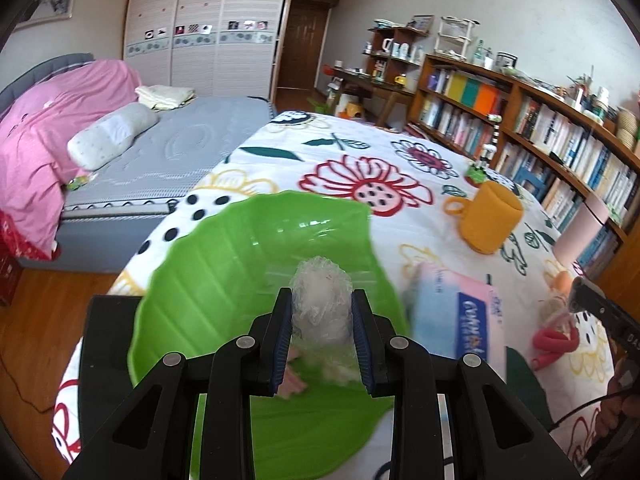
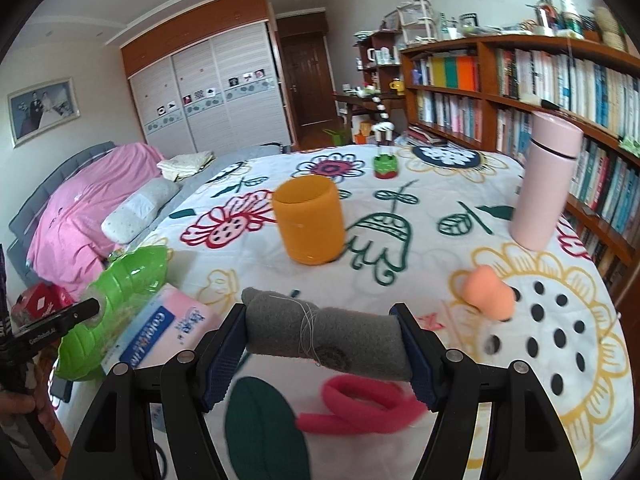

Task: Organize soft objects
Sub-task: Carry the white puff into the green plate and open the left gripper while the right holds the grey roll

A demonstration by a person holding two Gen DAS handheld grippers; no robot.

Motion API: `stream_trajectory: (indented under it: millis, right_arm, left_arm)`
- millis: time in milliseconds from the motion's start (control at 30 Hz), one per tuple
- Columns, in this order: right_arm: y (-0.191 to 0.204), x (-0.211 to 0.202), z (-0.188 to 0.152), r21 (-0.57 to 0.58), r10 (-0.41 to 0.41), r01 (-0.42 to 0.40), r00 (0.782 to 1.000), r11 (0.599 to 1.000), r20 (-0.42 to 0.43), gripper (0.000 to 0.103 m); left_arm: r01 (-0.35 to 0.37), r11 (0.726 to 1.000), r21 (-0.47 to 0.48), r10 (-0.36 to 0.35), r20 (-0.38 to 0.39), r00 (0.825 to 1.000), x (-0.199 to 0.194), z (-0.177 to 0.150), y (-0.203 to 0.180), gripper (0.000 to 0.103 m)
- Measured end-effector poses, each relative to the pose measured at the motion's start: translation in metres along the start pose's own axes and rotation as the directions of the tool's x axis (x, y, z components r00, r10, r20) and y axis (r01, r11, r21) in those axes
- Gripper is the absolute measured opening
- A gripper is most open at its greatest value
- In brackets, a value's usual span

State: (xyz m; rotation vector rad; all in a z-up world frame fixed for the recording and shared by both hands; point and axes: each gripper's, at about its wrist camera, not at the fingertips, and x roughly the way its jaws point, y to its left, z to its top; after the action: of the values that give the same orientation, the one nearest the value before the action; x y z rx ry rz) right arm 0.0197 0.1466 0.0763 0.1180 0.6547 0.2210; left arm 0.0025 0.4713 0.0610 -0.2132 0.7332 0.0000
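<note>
Flower-print tablecloth (image 2: 400, 264) beside a bed (image 1: 168, 160) and a bookshelf (image 2: 520, 80)

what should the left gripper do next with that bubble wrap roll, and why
Probably open and drop it. The left gripper holds the bubble wrap roll right above the green bowl, which already holds some soft bits, so a release should land it inside.

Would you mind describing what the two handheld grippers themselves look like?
Both the left gripper and the right gripper are matte black plastic, with angular linkage arms joined by round silver pivot pins. Their fingers carry blue ribbed pads. The left gripper's side bears small white lettering, and a thin dark cable trails near the right one.
</note>
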Motion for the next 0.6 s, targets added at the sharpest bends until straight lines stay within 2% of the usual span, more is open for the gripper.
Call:
stream_trajectory:
  millis: [400, 500, 567, 600]
  right_arm:
    - [0.043, 0.013, 0.007, -0.068, 0.058, -0.059, 0.998, 0.996, -0.011, 0.074]
    - [0.053, 0.015, 0.008, -0.082, 0.072, -0.073, 0.997, 0.994, -0.013, 0.074]
    - [0.059, 0.016, 0.008, -0.092, 0.084, -0.086, 0.996, 0.992, -0.017, 0.074]
    - [0.062, 0.017, 0.008, -0.096, 0.09, -0.092, 0.996, 0.991, -0.018, 0.074]
  left_arm:
    - [-0.033, 0.999, -0.028, 0.033, -0.009, 0.999, -0.003, -0.004, 0.029, 0.032]
    - [-0.045, 0.998, -0.043, 0.045, -0.015, 0.999, -0.003, -0.006, 0.035, 0.048]
    - [-0.058, 0.996, -0.064, 0.058, -0.008, 0.998, -0.005, -0.006, 0.04, 0.072]
    - [-0.066, 0.995, -0.074, 0.066, 0.002, 0.998, -0.007, -0.007, 0.042, 0.074]
